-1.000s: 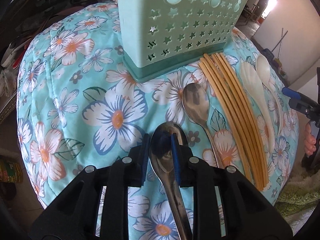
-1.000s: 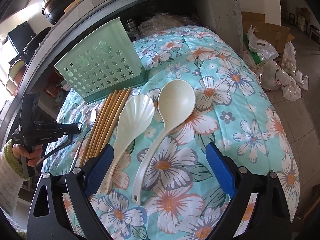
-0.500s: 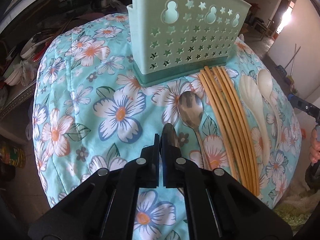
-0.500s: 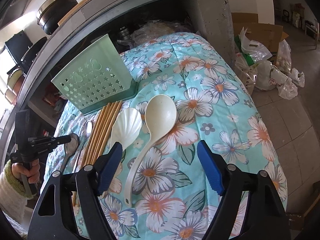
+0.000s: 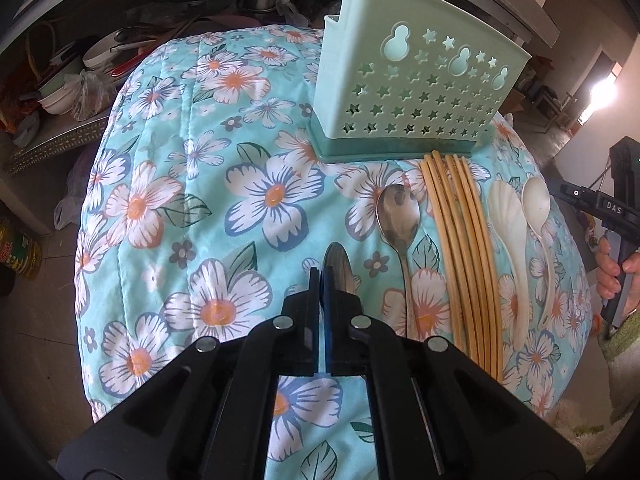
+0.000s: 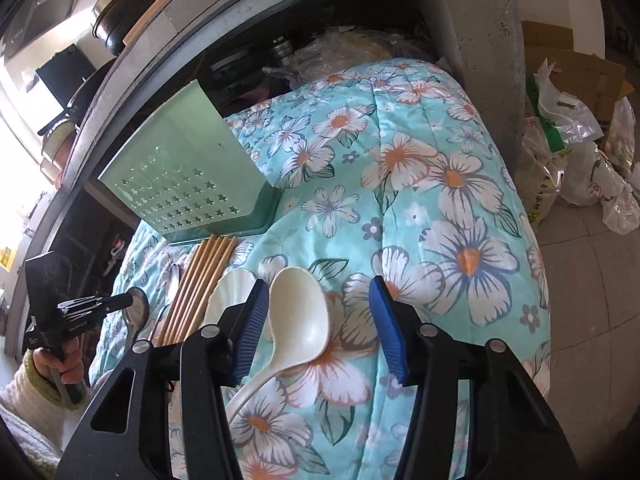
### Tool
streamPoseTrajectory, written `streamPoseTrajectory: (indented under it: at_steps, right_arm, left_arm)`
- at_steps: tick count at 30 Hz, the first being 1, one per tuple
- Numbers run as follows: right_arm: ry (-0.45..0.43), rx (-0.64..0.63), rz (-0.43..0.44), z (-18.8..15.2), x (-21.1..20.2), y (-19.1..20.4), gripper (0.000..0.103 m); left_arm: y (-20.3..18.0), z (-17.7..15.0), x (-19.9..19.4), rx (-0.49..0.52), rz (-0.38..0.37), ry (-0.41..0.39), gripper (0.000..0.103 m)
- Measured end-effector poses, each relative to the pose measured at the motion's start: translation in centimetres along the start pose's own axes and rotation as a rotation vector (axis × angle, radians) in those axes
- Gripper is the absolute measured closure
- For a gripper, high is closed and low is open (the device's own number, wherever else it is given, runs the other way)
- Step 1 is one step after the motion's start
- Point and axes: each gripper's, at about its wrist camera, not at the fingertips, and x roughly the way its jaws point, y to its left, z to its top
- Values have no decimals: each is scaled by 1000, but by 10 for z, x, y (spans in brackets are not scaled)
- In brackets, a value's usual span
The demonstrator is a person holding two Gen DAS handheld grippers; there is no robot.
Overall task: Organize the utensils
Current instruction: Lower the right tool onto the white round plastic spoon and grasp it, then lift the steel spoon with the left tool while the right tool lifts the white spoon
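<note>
Left wrist: left gripper (image 5: 321,280) clamped on dark metal spoon (image 5: 339,266), bowl poking out past pads, above floral quilt (image 5: 168,184). Ahead: green star-cut holder (image 5: 412,92) upright; second metal spoon (image 5: 398,220), bamboo chopsticks (image 5: 460,240), shell-shaped spoon (image 5: 506,220), cream ladle (image 5: 536,208) in row below it.

Right wrist: right gripper (image 6: 318,320) jaws just closing, half apart, straddling cream ladle's bowl, left pad beside it, no squeeze visible. Holder behind, far left.

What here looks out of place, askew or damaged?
Nothing stands out. The green holder stands upright on the floral cloth, and the chopsticks, metal spoon and two cream spoons lie in a neat row.
</note>
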Motion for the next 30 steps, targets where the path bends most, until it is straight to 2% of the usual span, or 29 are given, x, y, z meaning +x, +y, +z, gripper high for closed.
streamPoseTrajectory:
  at_steps: [4,9,15,23,30]
  right_arm:
    - [33,-1,24,4,16,-11,56]
    - [58,9,74,3,24,-17,65]
    - [81,-25,76,-3,24,-10,94]
    - [25,-72,-31,-8,0,5,97]
    - [-93,-99,-161,-5,-55,15,97]
  left_arm:
    - [-1,-1,-1,-1,4,1,102]
    - [0,-2,1,-4,8,7,102]
    - [0,-2,2,-5,18,7,102]
    - [-2,-3,-1,-4,28,-6,102]
    - [-2,-4,-20,-2,49,-42,102]
